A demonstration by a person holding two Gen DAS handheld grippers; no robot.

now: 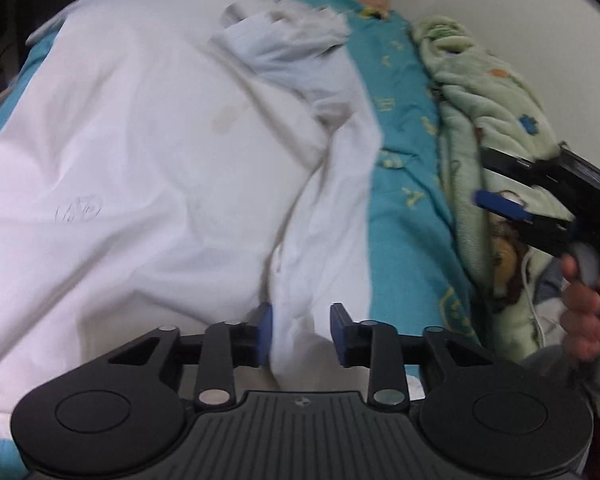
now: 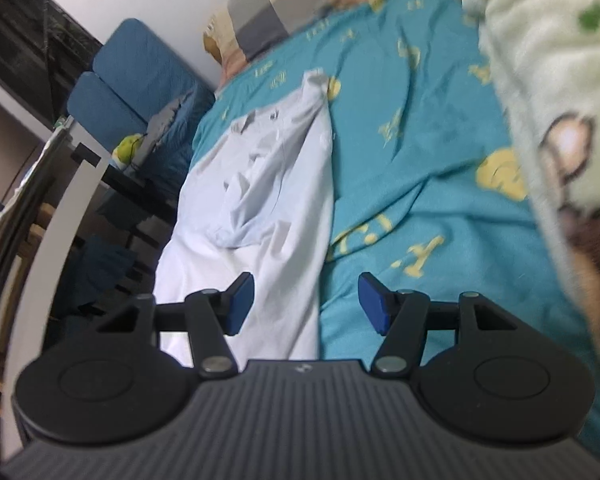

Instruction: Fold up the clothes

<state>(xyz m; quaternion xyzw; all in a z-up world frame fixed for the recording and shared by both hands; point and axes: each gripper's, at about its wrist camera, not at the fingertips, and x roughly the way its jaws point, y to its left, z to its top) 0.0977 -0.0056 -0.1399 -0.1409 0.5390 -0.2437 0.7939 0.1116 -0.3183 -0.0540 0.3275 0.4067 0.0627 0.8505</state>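
A white shirt lies spread on the teal bed sheet, its pale blue collar at the far end. My left gripper is open low over the shirt's near right part, with a raised ridge of white cloth between its blue pads. My right gripper is held by a hand off to the right, above the green blanket, and is open. In the right wrist view that gripper hangs open and empty over the shirt's right edge and the sheet.
A fluffy green blanket with animal prints is bunched along the bed's right side. A striped pillow lies at the head. Beyond the bed's left edge are blue cushions, a white rail and dark furniture.
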